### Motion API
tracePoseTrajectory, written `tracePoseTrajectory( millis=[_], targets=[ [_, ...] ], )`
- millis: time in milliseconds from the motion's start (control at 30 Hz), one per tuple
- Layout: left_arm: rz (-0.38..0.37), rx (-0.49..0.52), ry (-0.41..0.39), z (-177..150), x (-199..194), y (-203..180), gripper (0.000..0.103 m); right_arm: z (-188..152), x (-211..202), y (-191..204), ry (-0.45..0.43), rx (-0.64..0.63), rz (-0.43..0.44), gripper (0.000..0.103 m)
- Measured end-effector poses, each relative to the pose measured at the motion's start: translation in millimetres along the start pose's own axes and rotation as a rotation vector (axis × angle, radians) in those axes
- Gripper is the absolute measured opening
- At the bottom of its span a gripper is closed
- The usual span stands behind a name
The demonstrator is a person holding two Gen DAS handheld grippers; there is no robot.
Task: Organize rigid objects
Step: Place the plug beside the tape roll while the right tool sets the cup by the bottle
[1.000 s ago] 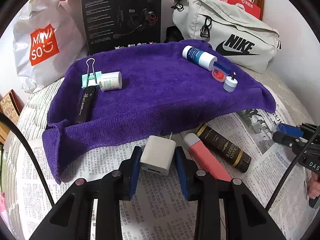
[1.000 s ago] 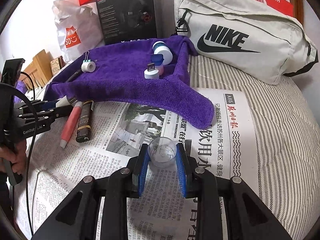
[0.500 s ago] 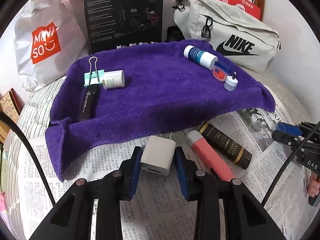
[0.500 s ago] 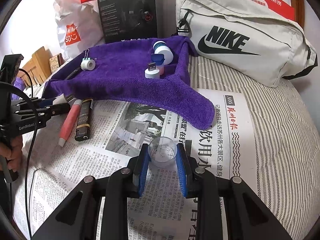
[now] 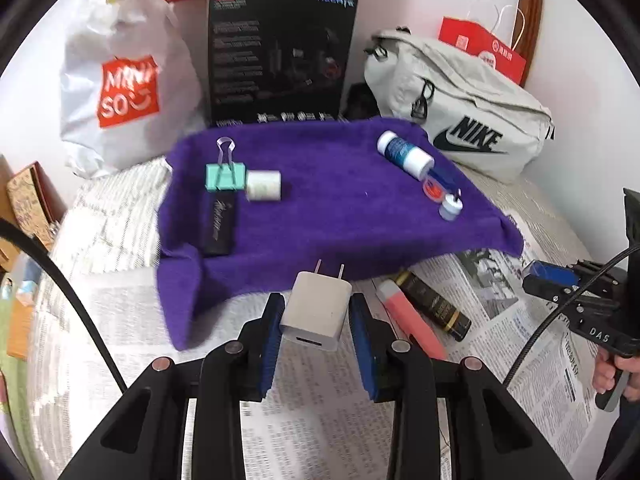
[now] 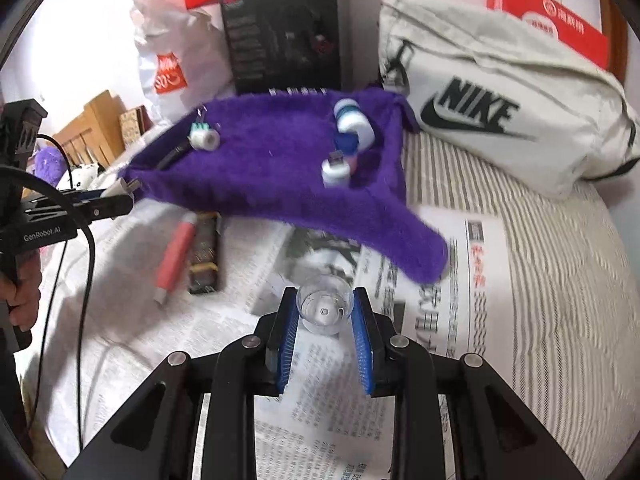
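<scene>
My left gripper (image 5: 317, 316) is shut on a white USB charger plug (image 5: 316, 312), held above the newspaper at the near edge of the purple towel (image 5: 328, 208). My right gripper (image 6: 325, 312) is shut on a small clear plastic cup (image 6: 325, 308), held above the newspaper. On the towel lie a green binder clip (image 5: 225, 176), a white bottle (image 5: 263, 186), a black bar (image 5: 219, 224), a blue-and-white bottle (image 5: 404, 154) and a small white USB adapter (image 5: 451, 209). A pink tube (image 5: 412, 326) and a black-gold tube (image 5: 434, 306) lie on the newspaper.
A black headset box (image 5: 280, 56), a Miniso bag (image 5: 124, 88) and a grey Nike bag (image 5: 464, 120) stand behind the towel. Red paper bags sit at the back. Newspaper (image 6: 360, 420) covers the striped bedding (image 6: 560, 300).
Both grippers have lifted with their objects, the charger plug and the clear cup, and moved towards the towel. The views have tilted and blurred with the motion.
</scene>
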State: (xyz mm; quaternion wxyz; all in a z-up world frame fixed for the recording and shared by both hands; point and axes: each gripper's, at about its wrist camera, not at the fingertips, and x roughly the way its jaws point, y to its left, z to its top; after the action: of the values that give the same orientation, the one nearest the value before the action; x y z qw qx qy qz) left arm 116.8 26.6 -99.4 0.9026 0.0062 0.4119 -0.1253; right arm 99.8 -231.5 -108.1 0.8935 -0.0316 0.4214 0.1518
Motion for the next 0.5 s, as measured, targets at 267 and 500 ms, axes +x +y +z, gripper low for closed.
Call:
tracePoseTrajectory(
  millis=[267, 500],
  targets=[
    [0.024, -0.062, -0.002, 25.2, -3.9, 20.4, 0.032, 36.8, -13.0, 4.0, -0.035, -0.032, 0.033, 0.027],
    [0.045, -0.077, 0.021, 48.6, 9.0, 35.5, 0.032, 66.4, -6.5, 4.7, -0.06, -0.031, 0.072, 0.027]
  ],
)
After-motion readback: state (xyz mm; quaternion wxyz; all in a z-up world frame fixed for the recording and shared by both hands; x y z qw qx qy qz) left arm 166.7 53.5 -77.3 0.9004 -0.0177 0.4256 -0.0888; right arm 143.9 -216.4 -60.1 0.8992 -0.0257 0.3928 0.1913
